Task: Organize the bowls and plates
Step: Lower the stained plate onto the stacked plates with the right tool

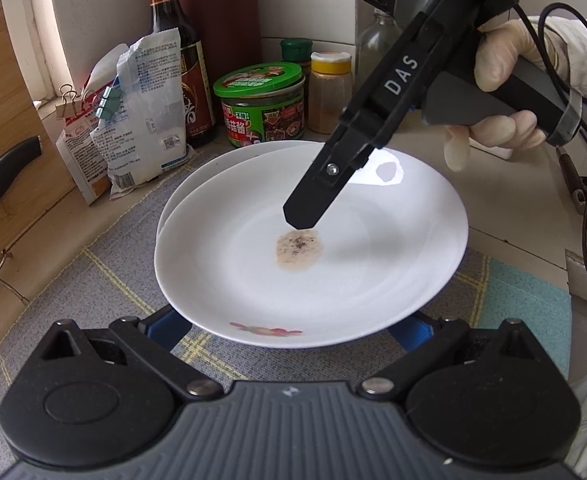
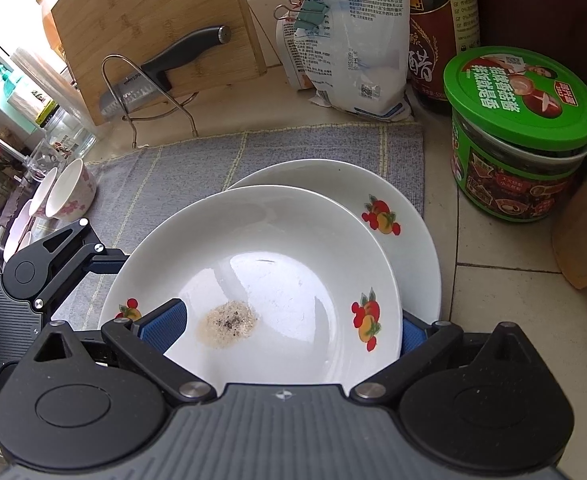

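Observation:
Two white plates with fruit prints are stacked on a grey cloth. The top plate has a brownish stain in its middle; the lower plate shows behind it. My left gripper is open, its blue fingers under the plate's near rim. My right gripper is open around the top plate: one blue finger lies over the plate, the other is outside its rim. In the left wrist view the right gripper points down into the plate.
A green-lidded jar, a dark sauce bottle, spice jars and clipped bags stand behind the plates. A bamboo board with a knife is at left. Floral cups lie by the sink.

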